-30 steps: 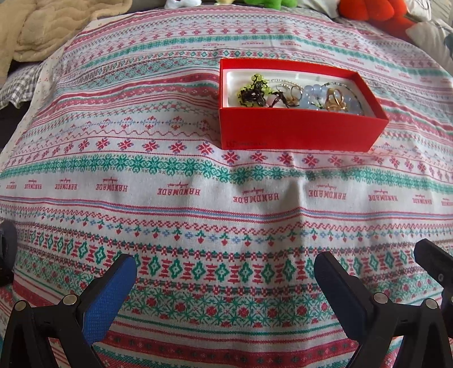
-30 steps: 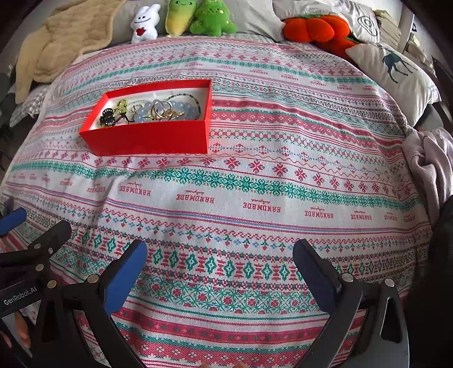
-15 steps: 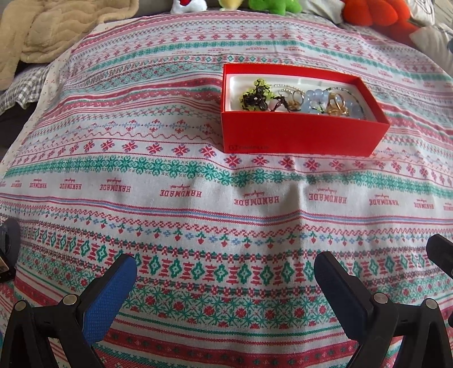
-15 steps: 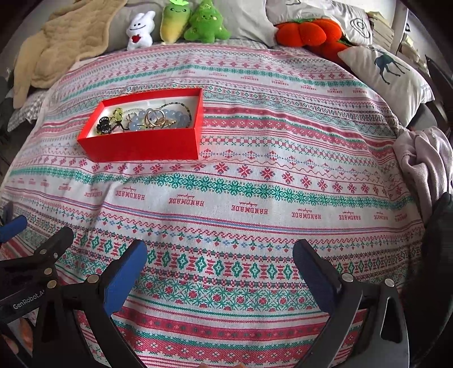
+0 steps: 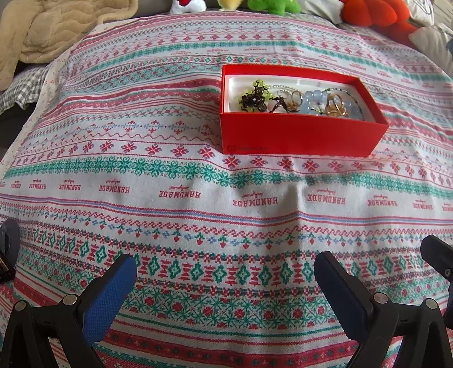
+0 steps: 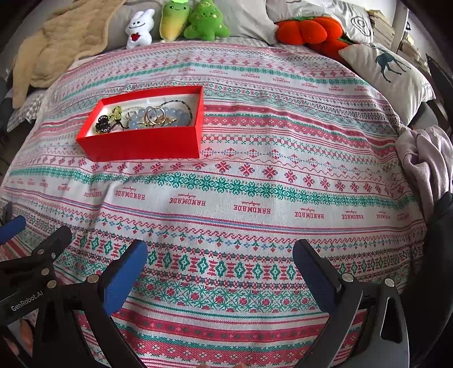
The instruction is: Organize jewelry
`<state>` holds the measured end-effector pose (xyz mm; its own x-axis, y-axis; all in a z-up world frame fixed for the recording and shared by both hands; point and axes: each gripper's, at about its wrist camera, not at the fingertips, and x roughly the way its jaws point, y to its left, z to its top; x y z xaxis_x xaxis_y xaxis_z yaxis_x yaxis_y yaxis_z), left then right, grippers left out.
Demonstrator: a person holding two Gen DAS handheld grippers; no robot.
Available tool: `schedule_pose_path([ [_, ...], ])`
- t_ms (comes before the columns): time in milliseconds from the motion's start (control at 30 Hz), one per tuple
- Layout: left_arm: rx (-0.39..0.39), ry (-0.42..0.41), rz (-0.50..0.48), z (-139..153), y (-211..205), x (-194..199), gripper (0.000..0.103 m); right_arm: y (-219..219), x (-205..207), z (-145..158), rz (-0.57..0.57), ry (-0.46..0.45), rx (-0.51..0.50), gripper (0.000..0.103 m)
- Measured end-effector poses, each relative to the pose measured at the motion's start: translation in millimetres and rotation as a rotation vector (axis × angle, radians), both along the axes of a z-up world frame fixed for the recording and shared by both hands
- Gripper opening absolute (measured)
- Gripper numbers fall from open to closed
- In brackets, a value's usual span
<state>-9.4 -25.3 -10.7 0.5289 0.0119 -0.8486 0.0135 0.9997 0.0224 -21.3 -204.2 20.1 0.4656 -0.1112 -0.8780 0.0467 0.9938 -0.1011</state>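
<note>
A red box (image 5: 297, 136) with a white lining sits on the patterned bedspread; it also shows in the right wrist view (image 6: 141, 144). Inside lie a dark and green beaded piece (image 5: 253, 97), a pale blue bead bracelet (image 5: 312, 99) and gold rings (image 5: 335, 106); the same jewelry (image 6: 150, 116) shows in the right wrist view. My left gripper (image 5: 226, 283) is open and empty, low over the bedspread, well short of the box. My right gripper (image 6: 219, 271) is open and empty, to the right of and behind the box. The left gripper's fingers (image 6: 39, 246) show at that view's left edge.
A beige blanket (image 6: 59, 42) lies at the back left. Plush toys (image 6: 181, 19) and an orange cushion (image 6: 308, 29) line the far edge. A deer pillow (image 6: 388, 70) and a lilac cloth (image 6: 427, 158) sit on the right.
Both grippers have pulled back and risen slightly; the box looks a little farther and more of the bed's far edge shows. Both stay open and empty.
</note>
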Motion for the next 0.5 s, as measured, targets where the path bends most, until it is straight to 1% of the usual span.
schedule_pose_path([
  [500,0.018,-0.018,-0.012,2.3,-1.6,-2.3,0.103,0.8,0.9,-1.4,-0.005,0.000,-0.005,0.103],
])
